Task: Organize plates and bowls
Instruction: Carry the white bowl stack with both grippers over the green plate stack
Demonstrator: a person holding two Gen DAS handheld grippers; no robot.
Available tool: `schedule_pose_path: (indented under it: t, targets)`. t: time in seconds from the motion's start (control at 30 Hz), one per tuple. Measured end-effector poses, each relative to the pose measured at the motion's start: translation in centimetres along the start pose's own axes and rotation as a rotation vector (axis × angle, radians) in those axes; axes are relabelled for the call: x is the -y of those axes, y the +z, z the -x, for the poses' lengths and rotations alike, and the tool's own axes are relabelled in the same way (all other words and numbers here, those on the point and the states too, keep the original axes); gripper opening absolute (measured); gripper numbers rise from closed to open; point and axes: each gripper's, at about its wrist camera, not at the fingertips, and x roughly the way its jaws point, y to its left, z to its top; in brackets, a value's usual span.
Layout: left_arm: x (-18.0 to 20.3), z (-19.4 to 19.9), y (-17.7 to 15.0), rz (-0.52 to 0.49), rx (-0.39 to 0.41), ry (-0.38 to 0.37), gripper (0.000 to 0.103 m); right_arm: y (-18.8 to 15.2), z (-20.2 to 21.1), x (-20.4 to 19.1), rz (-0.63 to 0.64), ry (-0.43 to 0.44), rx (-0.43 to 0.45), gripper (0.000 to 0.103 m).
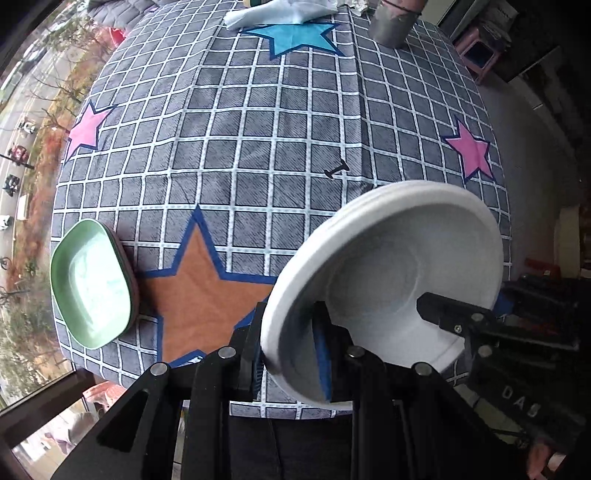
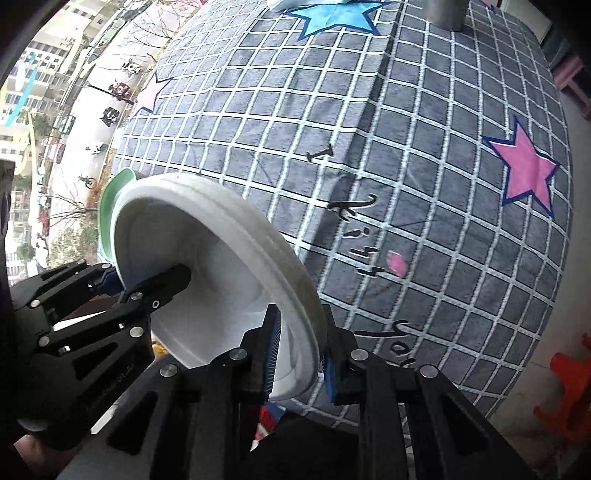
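Left wrist view, left to right. Green plates [image 1: 92, 284]: a small stack of rounded-square dishes near the left edge of the table, top one pale green, darker rims beneath; top dish appears empty. It lies on the checked tablecloth [image 1: 258, 129], just beside the orange star [image 1: 199, 291] in the print.

White bowl [image 1: 384, 280]: off the cloth, tilted, mouth toward the camera, inside bare. The doubled rim suggests nested pieces; count cannot be told. Left gripper [image 1: 291, 354]: jaws narrow, clamped on the near-left rim, one finger outside, the blue-padded one inside. Right gripper [image 1: 458, 321] enters from the right, one finger inside the far rim.

Far edge: white cloth [image 1: 280, 13] and a grey cylinder [image 1: 393, 27]; contents not visible.

Right wrist view, left to right. Left gripper [image 2: 147, 291] grips the bowl's left side, one finger reaching into the cavity. Green plates [image 2: 110, 206] peek out behind the bowl [image 2: 207, 266]. Right gripper [image 2: 299, 354]: jaws narrow, closed over the bowl's near rim, blue pads either side.
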Motion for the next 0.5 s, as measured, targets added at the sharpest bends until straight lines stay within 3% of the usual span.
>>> schedule_pose_path:
  t: [0.17, 0.5]
  targets:
    - [-2.6, 1.1, -0.1, 0.001, 0.001, 0.006, 0.026, 2.2, -0.7, -2.9, -0.022, 0.015, -0.022, 0.023]
    - [-11.9, 2.4, -1.9, 0.143, -0.007, -0.008, 0.026, 3.7, -2.3, -12.1, 0.13, -0.049, -0.071, 0.023]
